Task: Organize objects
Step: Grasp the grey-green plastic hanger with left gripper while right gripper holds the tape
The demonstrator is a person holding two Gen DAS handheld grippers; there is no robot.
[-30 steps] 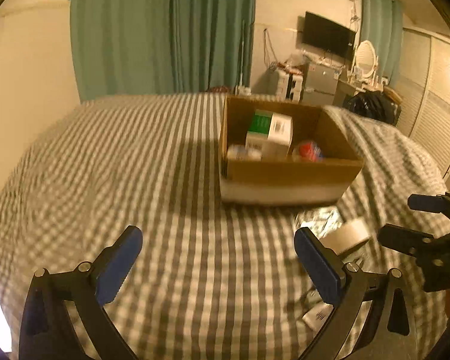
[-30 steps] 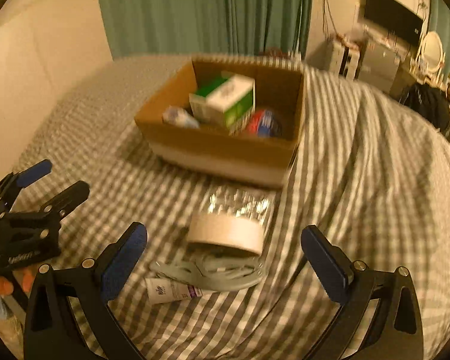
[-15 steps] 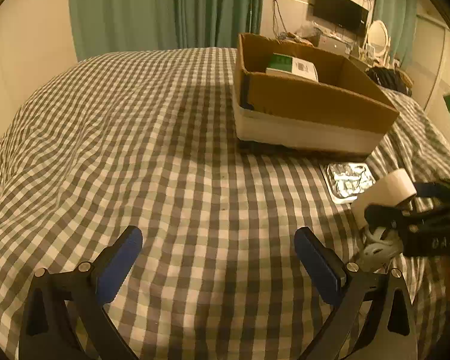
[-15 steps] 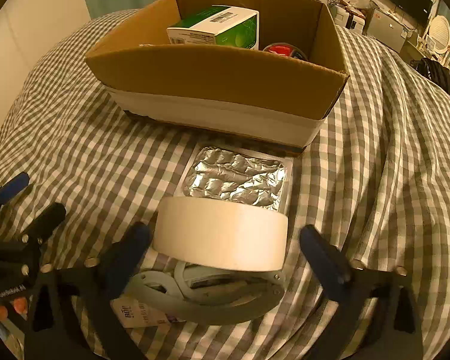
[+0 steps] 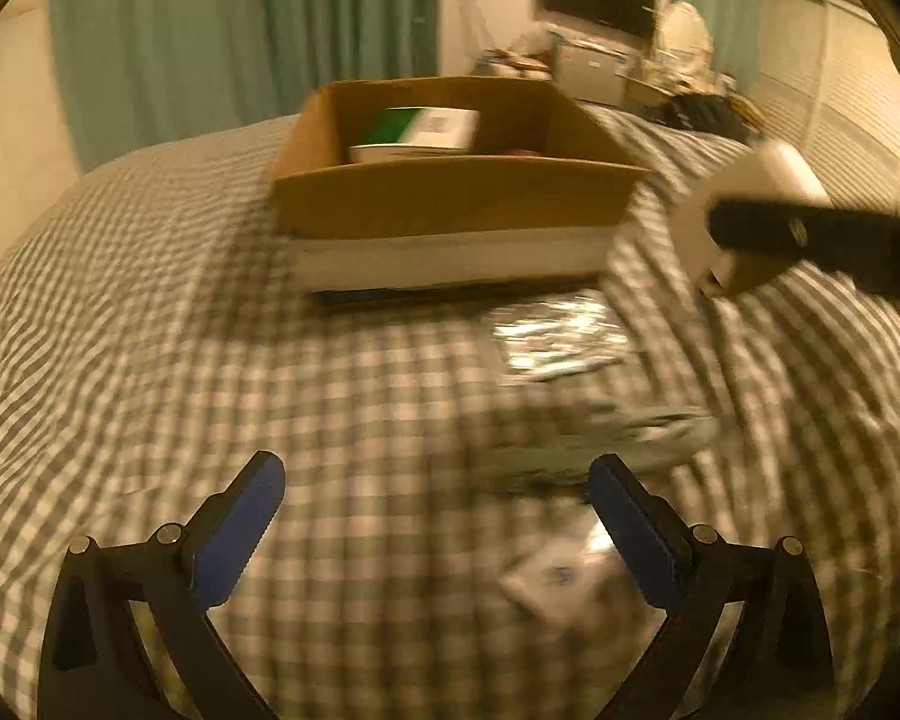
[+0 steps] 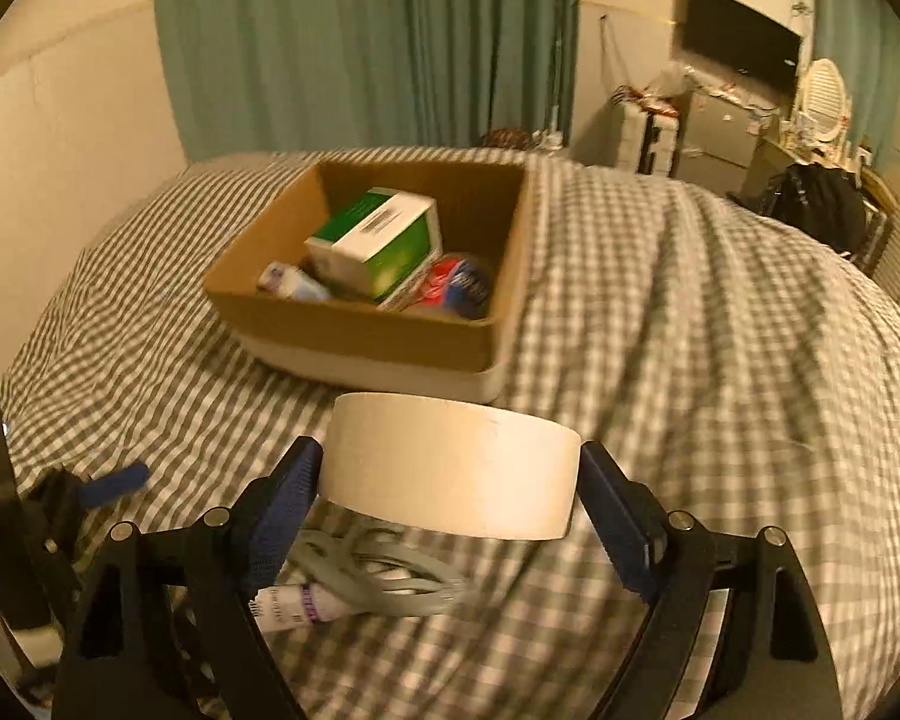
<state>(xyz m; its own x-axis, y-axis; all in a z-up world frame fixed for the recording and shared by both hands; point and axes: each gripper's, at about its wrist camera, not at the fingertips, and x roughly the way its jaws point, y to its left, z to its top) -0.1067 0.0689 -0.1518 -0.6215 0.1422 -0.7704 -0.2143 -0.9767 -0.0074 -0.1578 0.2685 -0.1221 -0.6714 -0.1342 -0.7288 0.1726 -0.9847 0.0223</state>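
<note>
tape roll (image 6: 450, 468) lifted off bed | right hand-held gripper (image 6: 450, 474) clamps it | left hand-held gripper (image 5: 432, 516) spread

Cardboard box (image 6: 390, 324) sits on the bed (image 6: 720, 360), at 12 o'clock from the tape roll (image 6: 450, 468). In the box: carton (image 6: 378, 240) centre, tube (image 6: 291, 282) at its 8 o'clock, round item (image 6: 459, 288) at 4 o'clock (identity unclear). Cable (image 6: 384, 576) lies under the raised roll, foil pack (image 5: 555, 339) just before the box.

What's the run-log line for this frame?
right gripper: shut on tape roll, lifted off bed | left gripper: open, empty | cardboard box: ahead, holds items
</note>
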